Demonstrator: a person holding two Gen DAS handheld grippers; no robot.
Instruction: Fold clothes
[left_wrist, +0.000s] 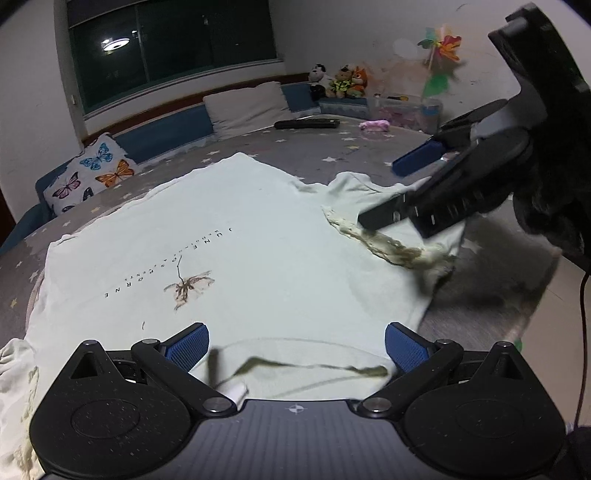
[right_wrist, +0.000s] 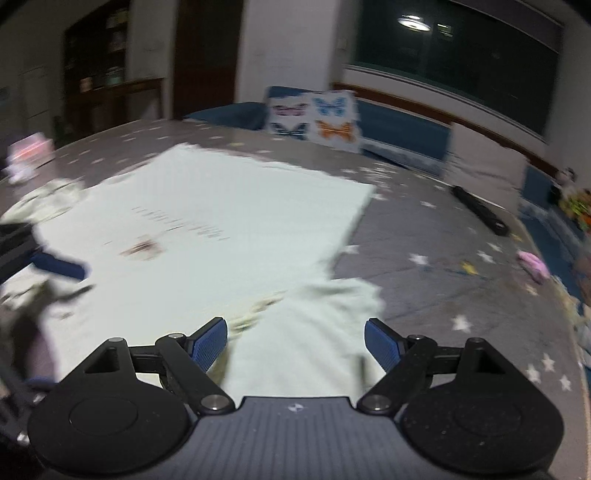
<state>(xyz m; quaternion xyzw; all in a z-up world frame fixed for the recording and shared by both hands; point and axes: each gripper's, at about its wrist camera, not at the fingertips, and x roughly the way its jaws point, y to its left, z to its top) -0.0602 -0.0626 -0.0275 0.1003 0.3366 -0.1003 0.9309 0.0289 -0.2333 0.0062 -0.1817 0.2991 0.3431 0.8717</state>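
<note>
I see a big bed (left_wrist: 369, 155) with a grey star sheet. A pale T-shirt (left_wrist: 221, 240) lies flat on it, print side up, with its neck at the near edge. A butterfly pillow (left_wrist: 88, 173) sits far left by the wall. My left tongs (left_wrist: 297, 345) are spread wide over the neck, holding nothing. My right tongs (right_wrist: 295, 343) are spread wide too, over the right sleeve (right_wrist: 317, 332); that view is blurry, so I think they hold nothing. A black remote (left_wrist: 306, 123) lies far back.
</note>
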